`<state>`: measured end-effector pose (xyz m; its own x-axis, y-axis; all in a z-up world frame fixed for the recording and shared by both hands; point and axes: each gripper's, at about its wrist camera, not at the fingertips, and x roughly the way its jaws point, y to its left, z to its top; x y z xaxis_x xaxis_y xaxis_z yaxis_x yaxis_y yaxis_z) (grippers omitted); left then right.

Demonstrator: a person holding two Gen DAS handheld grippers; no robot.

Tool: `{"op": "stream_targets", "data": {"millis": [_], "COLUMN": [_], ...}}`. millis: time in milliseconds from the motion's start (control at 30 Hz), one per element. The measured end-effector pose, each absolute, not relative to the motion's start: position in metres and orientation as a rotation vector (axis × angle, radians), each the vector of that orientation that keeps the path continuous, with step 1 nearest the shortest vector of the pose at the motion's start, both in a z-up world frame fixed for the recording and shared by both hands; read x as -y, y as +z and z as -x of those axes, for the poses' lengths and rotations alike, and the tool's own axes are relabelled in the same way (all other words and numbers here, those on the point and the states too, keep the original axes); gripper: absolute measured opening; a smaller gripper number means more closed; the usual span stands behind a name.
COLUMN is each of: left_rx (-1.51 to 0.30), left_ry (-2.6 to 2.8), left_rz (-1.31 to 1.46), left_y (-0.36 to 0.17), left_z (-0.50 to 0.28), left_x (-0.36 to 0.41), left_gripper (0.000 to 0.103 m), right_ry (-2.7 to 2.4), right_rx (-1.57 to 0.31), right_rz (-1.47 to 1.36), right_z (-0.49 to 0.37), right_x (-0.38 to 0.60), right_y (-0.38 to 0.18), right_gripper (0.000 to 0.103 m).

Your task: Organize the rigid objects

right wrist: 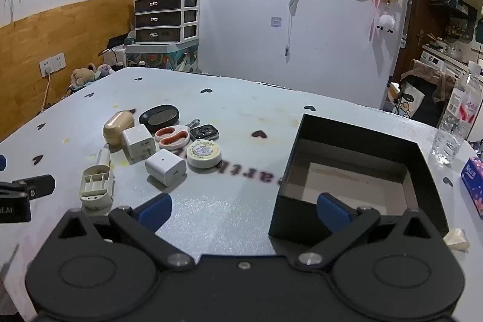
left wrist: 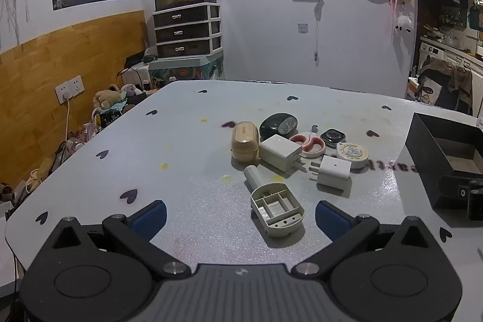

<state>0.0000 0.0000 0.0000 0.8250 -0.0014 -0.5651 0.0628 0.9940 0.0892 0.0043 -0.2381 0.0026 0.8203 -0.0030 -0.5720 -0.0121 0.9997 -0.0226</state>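
Note:
A cluster of small rigid objects lies mid-table: a beige open-backed plastic case [left wrist: 277, 210] [right wrist: 97, 186], a large white charger [left wrist: 280, 152] [right wrist: 139, 141], a small white charger cube [left wrist: 334, 173] [right wrist: 165, 167], red-handled scissors [left wrist: 309, 143] [right wrist: 172, 136], a round tape measure [left wrist: 352, 154] [right wrist: 204, 153], a smartwatch [left wrist: 332, 137] [right wrist: 205, 132], a tan case [left wrist: 244, 141] [right wrist: 118, 127] and a dark oval case [left wrist: 278, 125] [right wrist: 159, 117]. An empty black box [right wrist: 353, 171] [left wrist: 443, 159] stands to their right. My left gripper [left wrist: 240, 216] is open just short of the beige case. My right gripper [right wrist: 244, 210] is open by the box's near left corner.
A clear water bottle [right wrist: 457, 122] and a blue tissue pack [right wrist: 473, 183] stand at the table's right edge. A crumpled white scrap [right wrist: 456, 239] lies near the box. The table [left wrist: 187, 159] drops off on the left above clutter and plush toys [left wrist: 105, 101].

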Motion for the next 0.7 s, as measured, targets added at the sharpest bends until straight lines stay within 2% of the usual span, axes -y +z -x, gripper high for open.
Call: {"op": "stream_targets", "data": {"millis": [700], "left_rx": [-0.602], "left_ry": [-0.036], "left_rz": [-0.104], "left_y": [-0.002], "left_z": [-0.002], "left_x": [0.0003], "left_gripper": [0.103], "right_ry": [0.006], "right_rx": [-0.609], "right_rz": [0.024], "right_z": [-0.0039], "right_x": [0.2382], "right_y": [0.0027], "right_gripper": [0.103]}}
